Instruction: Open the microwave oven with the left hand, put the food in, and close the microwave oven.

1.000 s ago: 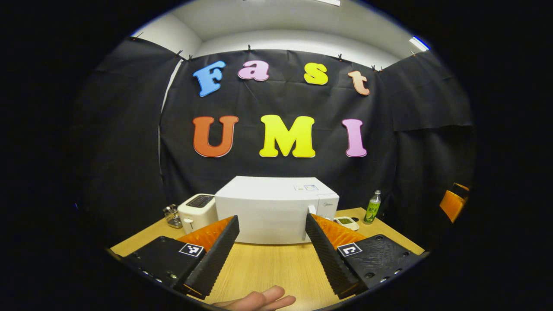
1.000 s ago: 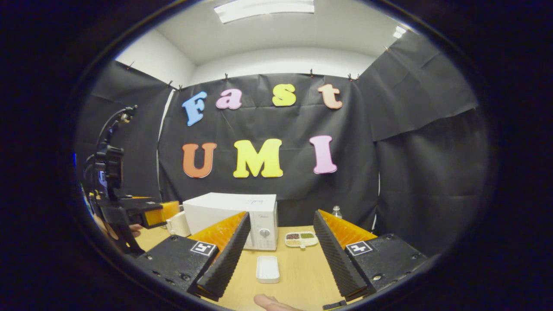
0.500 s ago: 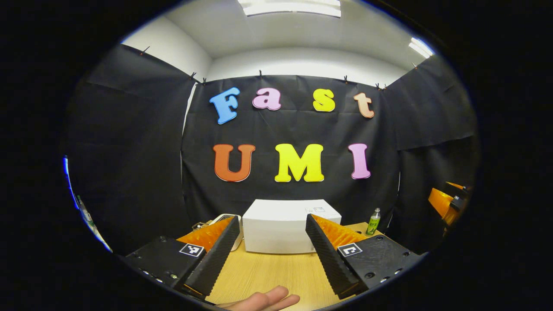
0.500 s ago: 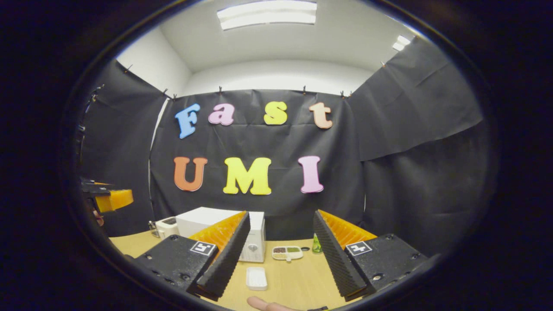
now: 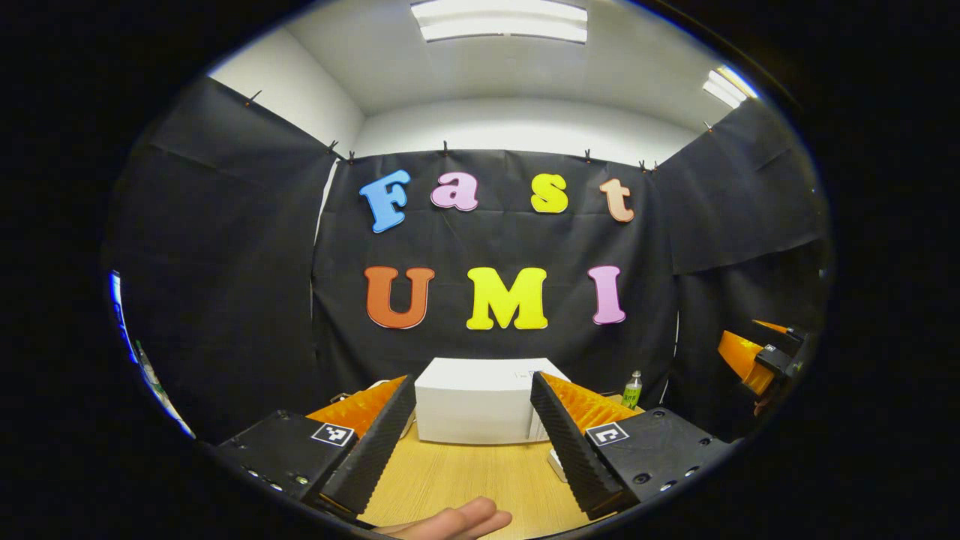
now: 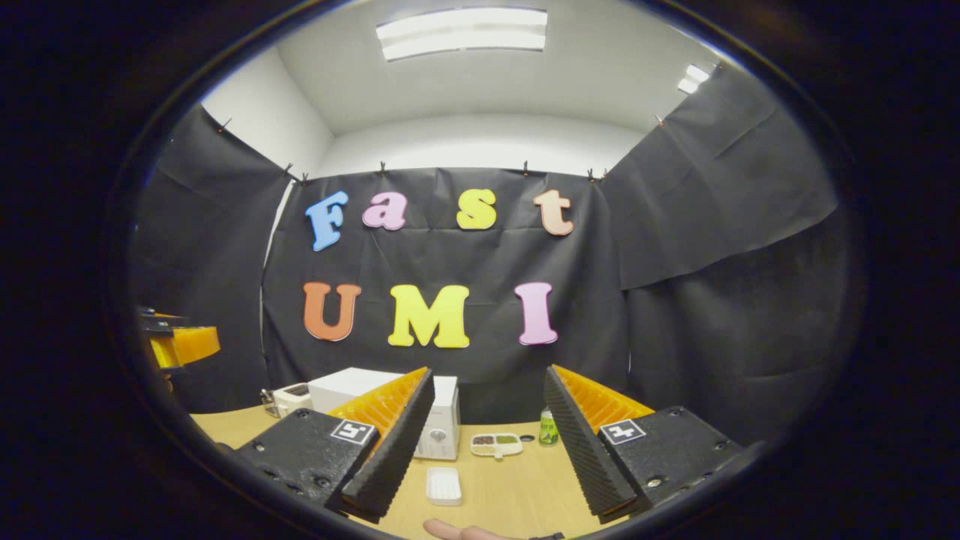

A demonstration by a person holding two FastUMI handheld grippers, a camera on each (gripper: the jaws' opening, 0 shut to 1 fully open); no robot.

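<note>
The white microwave (image 5: 480,401) stands at the back of the wooden table (image 5: 465,480) with its door closed. It is straight ahead of my left gripper (image 5: 471,379), which is open, empty and well short of it. In the right gripper view the microwave (image 6: 442,420) sits left of centre, partly behind my left finger. A small divided food tray (image 6: 495,444) with brown and green portions lies to its right. My right gripper (image 6: 488,371) is open and empty, held above the table short of the tray.
A white rectangular dish (image 6: 443,485) lies on the table in front of the microwave. A green bottle (image 6: 548,427) stands right of the food tray and a white toaster (image 6: 289,397) left of the microwave. The right gripper (image 5: 757,352) shows far right; a hand (image 5: 450,521) is at the bottom edge.
Both views have tipped upward and drawn back, so the microwave and the table items look smaller and lower. Both grippers have stayed open and empty.
</note>
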